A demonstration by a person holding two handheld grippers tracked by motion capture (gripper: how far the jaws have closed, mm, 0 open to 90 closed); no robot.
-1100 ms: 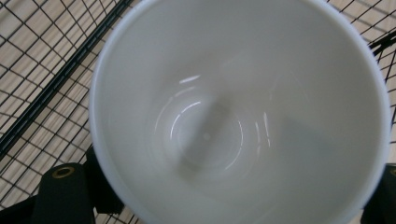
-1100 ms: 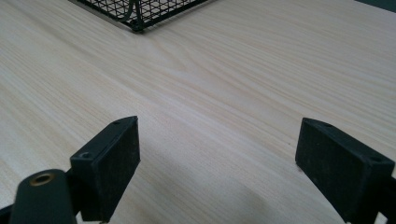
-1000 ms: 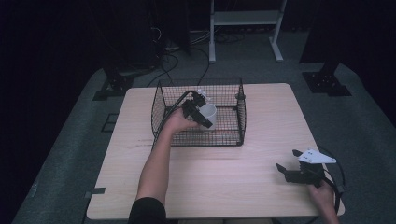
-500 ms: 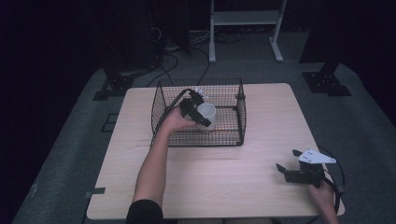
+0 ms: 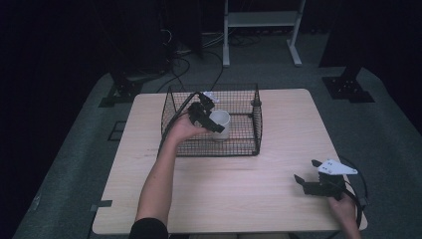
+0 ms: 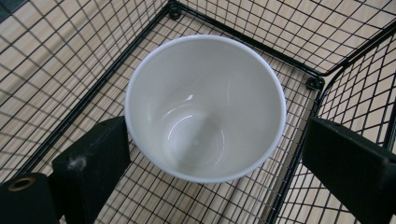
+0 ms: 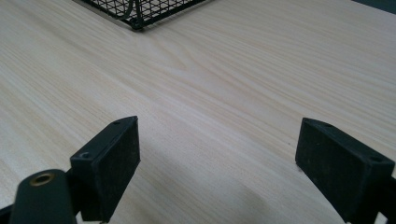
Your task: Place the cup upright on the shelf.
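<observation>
Left gripper (image 5: 208, 113) fingers spread around unmarked cup (image 6: 205, 107) (in basket (image 5: 256, 124)); right gripper (image 5: 307, 177) fingers spread.

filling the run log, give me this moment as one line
left gripper: open, jaws either side of white cup in wire basket | right gripper: open, idle over table

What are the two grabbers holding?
Nothing. The left gripper is open around the white ceramic cup in the black wire basket; the right gripper is open over the wooden table.
</observation>
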